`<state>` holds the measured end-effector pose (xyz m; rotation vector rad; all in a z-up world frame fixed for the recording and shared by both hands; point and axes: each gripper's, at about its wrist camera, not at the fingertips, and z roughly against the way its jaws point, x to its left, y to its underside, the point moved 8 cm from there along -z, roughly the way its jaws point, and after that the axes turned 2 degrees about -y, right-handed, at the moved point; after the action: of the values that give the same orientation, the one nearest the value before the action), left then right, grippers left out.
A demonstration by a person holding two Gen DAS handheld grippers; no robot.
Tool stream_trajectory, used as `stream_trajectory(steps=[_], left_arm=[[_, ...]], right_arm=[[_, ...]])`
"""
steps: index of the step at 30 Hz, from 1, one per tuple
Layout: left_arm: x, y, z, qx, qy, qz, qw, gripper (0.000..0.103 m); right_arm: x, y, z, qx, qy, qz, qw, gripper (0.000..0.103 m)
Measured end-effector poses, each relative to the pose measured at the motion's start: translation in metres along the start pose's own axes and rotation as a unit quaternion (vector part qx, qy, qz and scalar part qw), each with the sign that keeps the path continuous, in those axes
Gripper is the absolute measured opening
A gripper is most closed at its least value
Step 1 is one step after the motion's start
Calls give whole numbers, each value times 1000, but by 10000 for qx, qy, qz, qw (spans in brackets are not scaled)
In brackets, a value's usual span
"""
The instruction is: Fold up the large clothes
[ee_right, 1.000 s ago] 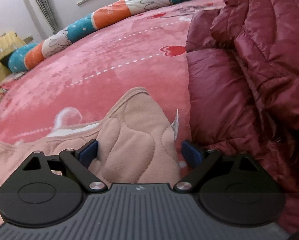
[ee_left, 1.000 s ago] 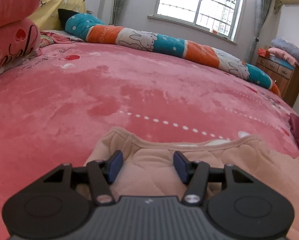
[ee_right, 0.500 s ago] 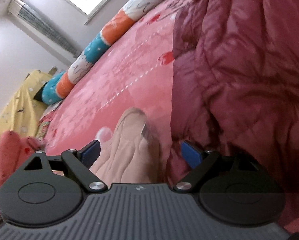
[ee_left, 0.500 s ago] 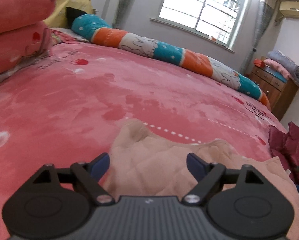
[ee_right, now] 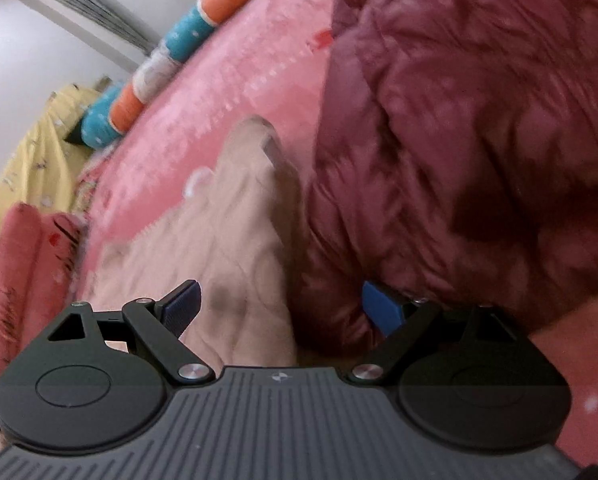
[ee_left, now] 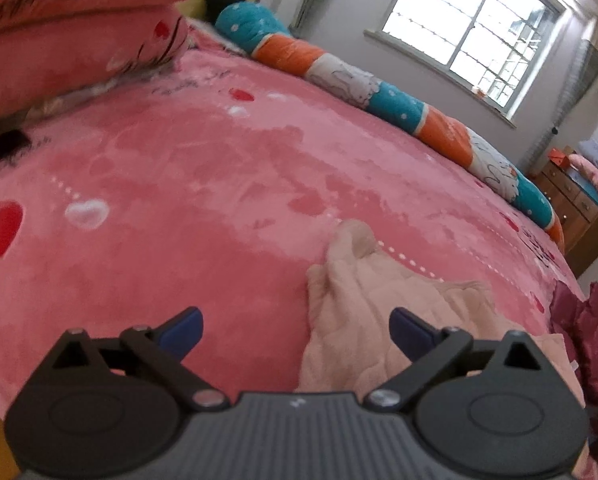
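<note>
Both grippers had swung away since a second earlier, the left gripper (ee_left: 295, 327) widening from nearly closed over the quilted cloth to jaws well apart. The beige quilted garment (ee_left: 363, 296), soft with stitched curved seams, lay rumpled on the plush pink bedspread (ee_left: 203, 184) near its right edge, partly between the left fingers. The right gripper (ee_right: 279, 307) stood apart, empty, straddling the garment (ee_right: 235, 240) and the puffy, glossy maroon down jacket (ee_right: 459, 120) touching it.
</note>
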<state>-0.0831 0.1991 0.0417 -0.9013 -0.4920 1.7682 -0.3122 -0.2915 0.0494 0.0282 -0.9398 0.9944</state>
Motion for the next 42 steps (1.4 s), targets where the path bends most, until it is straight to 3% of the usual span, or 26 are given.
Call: stream_trajectory(steps=[8, 16, 27, 35, 42], left_arm=[[10, 12, -17, 228, 263, 204, 9992, 99], [-1, 13, -41, 429, 911, 202, 9947, 99], [-17, 26, -84, 1281, 1901, 652, 9712, 99], [-26, 33, -96, 1508, 1986, 504, 9671, 100], [-30, 35, -100, 1617, 2215, 473, 9605, 102]], right_arm=[[-10, 12, 11, 166, 6, -196, 9997, 103], [-4, 24, 7, 571, -93, -101, 9983, 103], [-1, 25, -3, 829, -696, -398, 9933, 103], [19, 14, -37, 920, -1368, -705, 9838, 103], [29, 6, -52, 910, -1573, -734, 9806, 103]])
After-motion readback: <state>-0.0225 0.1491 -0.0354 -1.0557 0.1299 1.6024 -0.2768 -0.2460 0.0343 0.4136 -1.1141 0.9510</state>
